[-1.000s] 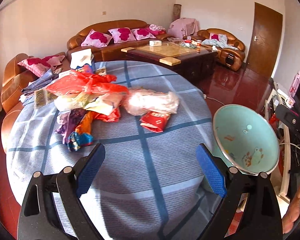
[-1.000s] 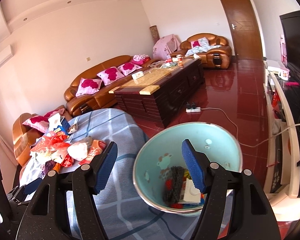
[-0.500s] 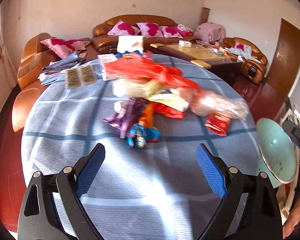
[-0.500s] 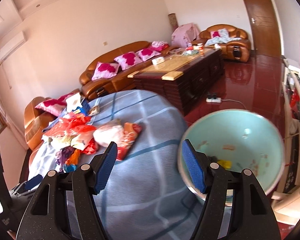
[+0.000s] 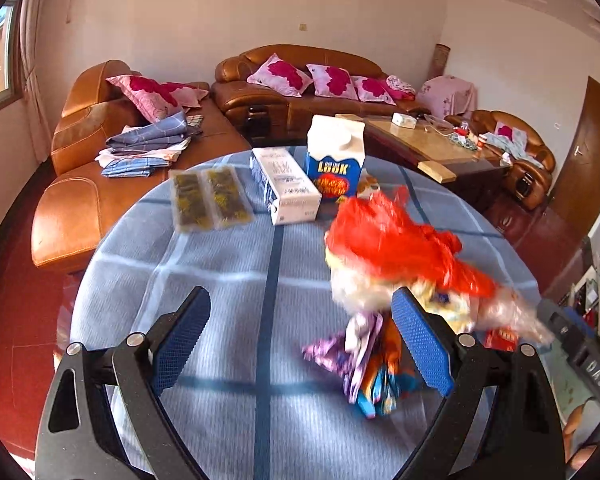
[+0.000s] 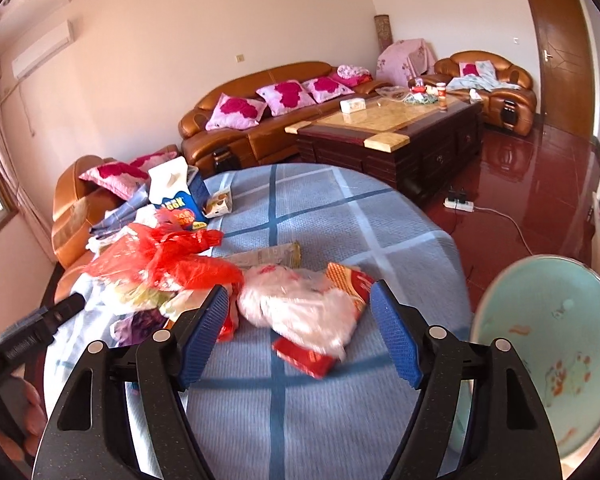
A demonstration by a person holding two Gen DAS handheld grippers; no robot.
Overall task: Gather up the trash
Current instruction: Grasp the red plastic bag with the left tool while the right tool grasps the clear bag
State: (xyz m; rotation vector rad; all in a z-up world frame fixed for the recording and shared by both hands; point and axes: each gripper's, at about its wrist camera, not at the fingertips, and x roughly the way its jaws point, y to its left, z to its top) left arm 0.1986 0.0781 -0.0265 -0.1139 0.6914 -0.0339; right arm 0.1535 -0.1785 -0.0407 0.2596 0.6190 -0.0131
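Note:
A pile of trash lies on the round blue checked table (image 5: 228,264): a red plastic bag (image 5: 396,240), purple and orange wrappers (image 5: 364,356), a blue milk carton (image 5: 336,160) and a white box (image 5: 286,184). My left gripper (image 5: 300,340) is open above the table, left of the wrappers. In the right wrist view a clear plastic bag (image 6: 304,308) lies over a red packet (image 6: 308,356), beside the red bag (image 6: 168,256). My right gripper (image 6: 300,340) is open just in front of the clear bag. A pale green basin (image 6: 556,352) stands at the table's right edge.
Brown leather sofas (image 5: 300,84) with pink cushions and a dark coffee table (image 6: 396,136) stand beyond the round table. Folded cloths (image 5: 148,144) lie on the left sofa. A power strip with cable (image 6: 460,204) lies on the red floor. A flat twin packet (image 5: 210,200) lies on the table.
Both grippers have swung left, away from the basin and toward the trash pile. The left one now faces the table's far left side; the right one has closed in on the clear bag.

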